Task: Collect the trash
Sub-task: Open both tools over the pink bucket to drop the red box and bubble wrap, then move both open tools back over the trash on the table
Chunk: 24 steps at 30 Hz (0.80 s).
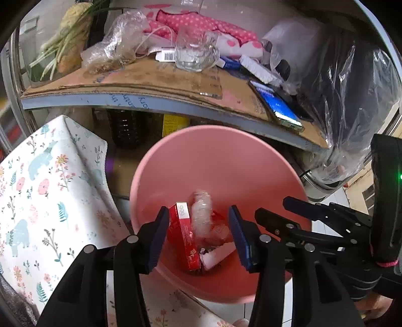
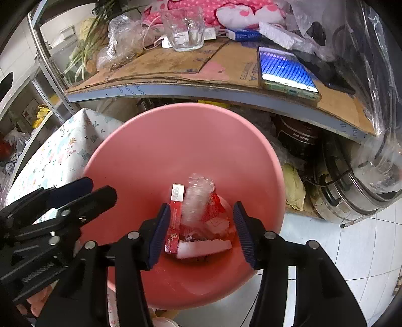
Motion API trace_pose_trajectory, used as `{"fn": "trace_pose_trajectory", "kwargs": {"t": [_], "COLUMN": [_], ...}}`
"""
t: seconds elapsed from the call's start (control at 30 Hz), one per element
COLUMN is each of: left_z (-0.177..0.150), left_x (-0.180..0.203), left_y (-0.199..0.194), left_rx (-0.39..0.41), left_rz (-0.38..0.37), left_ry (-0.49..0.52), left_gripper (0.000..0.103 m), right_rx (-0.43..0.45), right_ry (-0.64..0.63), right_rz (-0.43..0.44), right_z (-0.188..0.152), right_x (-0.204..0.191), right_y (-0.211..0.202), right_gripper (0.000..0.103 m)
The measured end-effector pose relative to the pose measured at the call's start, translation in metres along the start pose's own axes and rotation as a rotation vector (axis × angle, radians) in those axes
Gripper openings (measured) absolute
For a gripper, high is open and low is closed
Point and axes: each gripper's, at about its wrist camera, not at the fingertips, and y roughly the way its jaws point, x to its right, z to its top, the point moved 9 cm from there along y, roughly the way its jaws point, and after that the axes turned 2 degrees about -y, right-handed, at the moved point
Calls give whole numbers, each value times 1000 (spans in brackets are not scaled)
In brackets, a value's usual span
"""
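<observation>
Left claw (image 1: 198,236): I am holding it tilted steeply down over the pink bin (image 1: 155,176), its ribbed blue pads (image 1: 158,236) standing well apart and released, with nothing pressed between them. Right claw (image 2: 201,234): I am angling it down over the same bin from the other side, just beside the left one, likewise released, blue pads (image 2: 157,236) spread and gripping nothing. Each claw's black linkage is showing at the edge of the other's view.

Task items: the trash is lying at the bottom of the bin. A clear, crumpled plastic bottle (image 1: 202,213) is appearing blurred, leaning across a flat red carton (image 1: 182,236) with a white end; a white paper scrap (image 1: 218,254) and red wrapper pieces are lying under them. The bin is round, smooth, matte plastic.

Surroundings: a floral-printed cloth (image 1: 45,201) is draping a boxy shape beside the bin. Behind, a counter (image 1: 150,105) is carrying flattened brown cardboard (image 1: 155,78), a clear glass mug (image 1: 193,52), a lit phone (image 1: 276,105), crinkled clear bags (image 1: 120,40), pink dotted fabric (image 1: 201,22) and green stalks (image 1: 62,45). White floor tiles (image 2: 351,246) are showing in the right view.
</observation>
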Motion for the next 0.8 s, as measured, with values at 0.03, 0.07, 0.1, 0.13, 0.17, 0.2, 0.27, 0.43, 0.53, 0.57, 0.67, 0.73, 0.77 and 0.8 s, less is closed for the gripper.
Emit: {"fn": "trace_pose_trajectory", "kwargs": {"t": [0.03, 0.07, 0.1, 0.13, 0.17, 0.2, 0.27, 0.43, 0.53, 0.57, 0.67, 0.73, 0.77, 0.8], "left_z": [0, 0, 0, -1, -1, -2, -4, -9, -14, -16, -21, -25, -27, -30], "left_x": [0, 0, 0, -1, -1, -2, -3, -11, -16, -19, -24, -29, -32, -34], "left_y": [-3, -7, -10, -14, -17, -21, -30, -52, -68, -73, -88, -100, -106, -111], "left_rx": [4, 9, 12, 14, 16, 19, 28, 43, 52, 55, 68, 77, 82, 86], "left_rz": [0, 1, 1, 2, 3, 5, 10, 32, 41, 46, 59, 71, 78, 83], "left_ry": [1, 1, 1, 1, 1, 0, -1, -7, -14, -18, -25, -32, -37, -41], "left_gripper": [49, 49, 50, 50, 50, 50, 50, 50, 51, 53, 55, 55, 55, 55], "right_rx": [3, 8, 11, 19, 24, 31, 42, 79, 99, 104, 124, 132, 137, 140], "right_ry": [-3, -9, -13, -17, -19, -24, -35, -68, -92, -98, -123, -138, -147, -153], "right_rz": [1, 2, 4, 7, 9, 11, 16, 34, 62, 68, 85, 97, 104, 107], "right_z": [0, 0, 1, 1, 1, 1, 0, 1, 0, -1, -3, -5, -7, -8], "right_x": [-1, -3, -5, -7, -9, -11, -16, -32, -47, -51, -66, -74, -80, -83], "right_y": [-1, -4, -6, -9, -11, -15, -20, -39, -51, -55, -66, -72, -75, -78], "right_gripper": [53, 53, 53, 53, 53, 53, 53, 53, 53, 54, 56, 56, 56, 56]}}
